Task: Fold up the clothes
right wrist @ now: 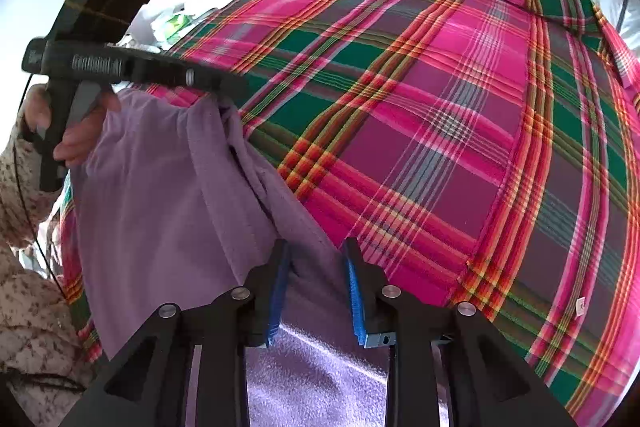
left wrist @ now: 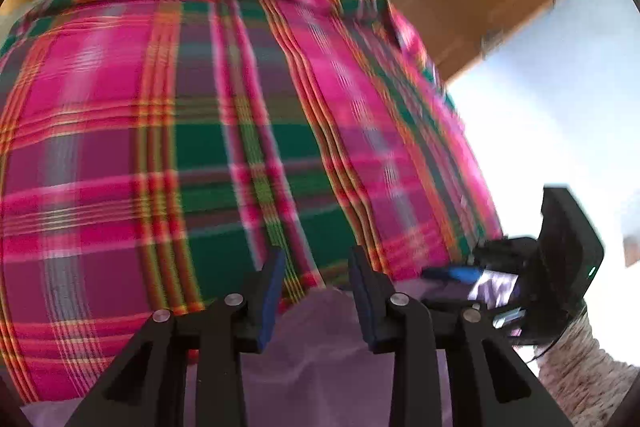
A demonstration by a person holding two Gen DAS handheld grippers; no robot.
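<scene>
Purple garment (left wrist: 320, 339), one piece, lies on the plaid cloth (left wrist: 160, 147); left gripper (left wrist: 316, 267) hovers low, jaws spread. From the right wrist, right gripper (right wrist: 316, 259) (jaws apart) straddles its fold.

Bright daylight, bg blown out; left view motion-blurred, fisheye edges dark.

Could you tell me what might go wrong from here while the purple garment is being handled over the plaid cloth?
1. The right claw stands open around a fold of the purple garment; closing may pinch several layers and spoil the fold.
2. The left claw also looks open at the garment's edge, so cloth could slip away.
3. The plaid cloth lies directly under the garment and could be caught too.
</scene>
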